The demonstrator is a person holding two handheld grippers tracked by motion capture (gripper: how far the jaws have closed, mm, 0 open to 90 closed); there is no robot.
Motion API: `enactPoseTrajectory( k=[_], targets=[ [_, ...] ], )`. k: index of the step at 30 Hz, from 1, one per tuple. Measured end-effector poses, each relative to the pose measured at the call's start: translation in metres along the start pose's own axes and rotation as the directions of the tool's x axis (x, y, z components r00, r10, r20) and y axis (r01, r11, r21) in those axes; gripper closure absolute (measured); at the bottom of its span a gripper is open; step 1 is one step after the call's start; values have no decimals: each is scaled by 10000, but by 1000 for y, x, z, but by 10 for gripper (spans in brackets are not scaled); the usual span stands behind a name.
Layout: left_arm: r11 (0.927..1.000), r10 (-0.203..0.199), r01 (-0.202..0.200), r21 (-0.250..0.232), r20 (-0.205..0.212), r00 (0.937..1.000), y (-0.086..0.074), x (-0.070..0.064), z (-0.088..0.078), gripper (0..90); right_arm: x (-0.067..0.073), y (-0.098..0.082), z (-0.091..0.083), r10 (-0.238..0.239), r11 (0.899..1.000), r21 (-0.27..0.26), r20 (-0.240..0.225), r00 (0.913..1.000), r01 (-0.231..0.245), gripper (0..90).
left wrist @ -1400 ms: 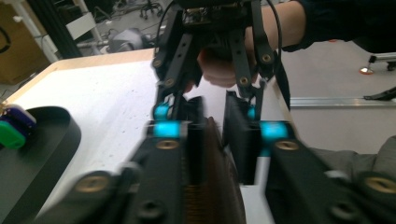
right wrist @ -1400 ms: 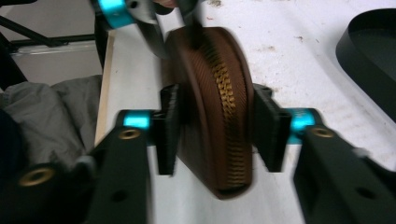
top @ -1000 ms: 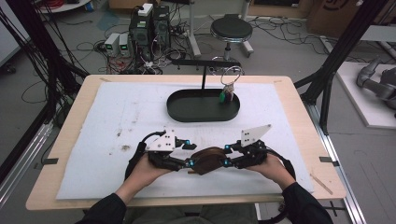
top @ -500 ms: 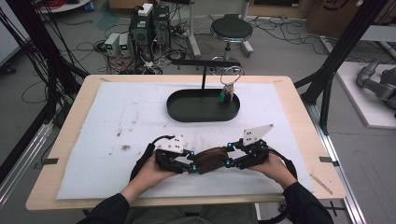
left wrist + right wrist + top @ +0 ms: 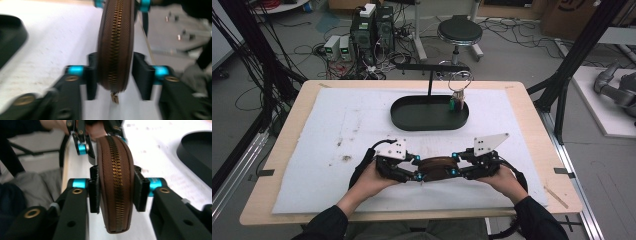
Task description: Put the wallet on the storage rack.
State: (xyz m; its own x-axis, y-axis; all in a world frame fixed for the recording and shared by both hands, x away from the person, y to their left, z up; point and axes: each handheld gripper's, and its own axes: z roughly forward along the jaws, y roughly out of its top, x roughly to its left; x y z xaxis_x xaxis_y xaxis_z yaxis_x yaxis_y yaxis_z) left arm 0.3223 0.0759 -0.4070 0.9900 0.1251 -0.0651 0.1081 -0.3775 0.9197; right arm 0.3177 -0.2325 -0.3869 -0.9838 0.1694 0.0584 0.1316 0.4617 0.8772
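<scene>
White mat, brown pouch (image 5: 435, 167) held near the black tray (image 5: 412, 120)

From above, we hold it between both grippers. Left gripper (image 5: 115, 75) – jaws just opened, right pad clear of the pouch. Right gripper (image 5: 115, 191) just closed, clamping it – grip handed over.

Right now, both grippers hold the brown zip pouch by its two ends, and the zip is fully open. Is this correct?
Not quite: the zip is closed, not open. In the right gripper view the brown zip pouch shows brass teeth meshed along its whole visible edge, and the left gripper view shows the same. The rest stands: the left gripper and the right gripper are at its two ends.
</scene>
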Motion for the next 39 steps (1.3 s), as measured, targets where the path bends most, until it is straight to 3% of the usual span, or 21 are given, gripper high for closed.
enactPoseTrajectory(
  k=[2, 4, 5, 8, 11, 16, 19, 22, 25, 28, 30, 33, 34, 35, 36, 37, 38, 39],
  targets=[
    [9977, -269, 265, -624, -56, 9996, -1, 2, -1, 441, 0, 2, -1, 44, 9988, -479, 216, 9998, -33, 671],
    [9971, -247, 243, -721, -45, 9997, -1, 2, -2, 446, 0, 2, -4, 327, 9950, -945, 93, 9994, -317, 673],
    [9935, -169, 171, -1126, 28, 9999, 0, 2, -2, 461, 0, 3, -6, 458, 9902, -1316, -12, 9989, -456, 674],
    [9793, -126, 186, -2016, 311, 9994, 2, 1, -6, 556, -1, 5, -8, 647, 9820, -1758, -317, 9974, -693, 674],
    [9680, -259, 395, -2476, 581, 9980, 3, 2, -10, 599, -1, 5, -10, 660, 9792, -1887, -493, 9966, -741, 671],
    [9717, -93, 226, -2349, 578, 9983, 3, 2, -10, 660, -1, 5, -9, 642, 9812, -1800, -331, 9974, -691, 602],
    [9752, -25, 96, -2209, 326, 9995, 6, 1, -12, 663, -3, 4, -12, 801, 9802, -1821, 39, 9968, -781, 480],
    [9768, -46, 54, -2141, 38, 10000, 9, 4, -16, 664, -6, 2, -19, 846, 9785, -1915, 367, 9957, -761, 450],
    [9816, -86, -14, -1909, -513, 9986, 13, 8, -21, 665, -10, 0, -26, 1047, 9755, -2030, 897, 9905, -847, 410],
    [9822, -105, -79, -1875, -967, 9953, 15, 13, -26, 665, -15, -3, -35, 1369, 9711, -2166, 1590, 9777, -1007, 374],
    [9834, -81, -123, -1810, -1117, 9937, 16, 15, -27, 665, -18, -6, -40, 1578, 9707, -2142, 2261, 9612, -1090, 348],
    [9852, -112, -177, -1707, -1668, 9859, 19, 23, -32, 665, -23, -11, -45, 1854, 9710, -2041, 3122, 9318, -1248, 332],
    [9852, -112, -177, -1707, -1668, 9859, 19, 23, -32, 665, -23, -11, -45, 1854, 9710, -2041, 3122, 9318, -1248, 332],
    [9835, -221, -120, -1807, -1855, 9824, 20, 26, -33, 665, -24, -12, -46, 1909, 9715, -1991, 3379, 9216, -1282, 331],
    [9838, -283, -96, -1792, -2076, 9778, 22, 31, -34, 665, -27, -14, -49, 2091, 9707, -1945, 3969, 8937, -1408, 325],
    [9838, -296, -114, -1791, -2241, 9741, 23, 33, -34, 665, -28, -16, -51, 2183, 9696, -1949, 4160, 8828, -1479, 321],
    [9838, -296, -114, -1791, -2241, 9741, 23, 33, -34, 665, -28, -16, -51, 2183, 9696, -1949, 4160, 8828, -1479, 321],
    [9854, -335, -93, -1698, -2473, 9684, 26, 38, -34, 665, -30, -17, -53, 2297, 9677, -1997, 4485, 8638, -1536, 321]
  ],
)
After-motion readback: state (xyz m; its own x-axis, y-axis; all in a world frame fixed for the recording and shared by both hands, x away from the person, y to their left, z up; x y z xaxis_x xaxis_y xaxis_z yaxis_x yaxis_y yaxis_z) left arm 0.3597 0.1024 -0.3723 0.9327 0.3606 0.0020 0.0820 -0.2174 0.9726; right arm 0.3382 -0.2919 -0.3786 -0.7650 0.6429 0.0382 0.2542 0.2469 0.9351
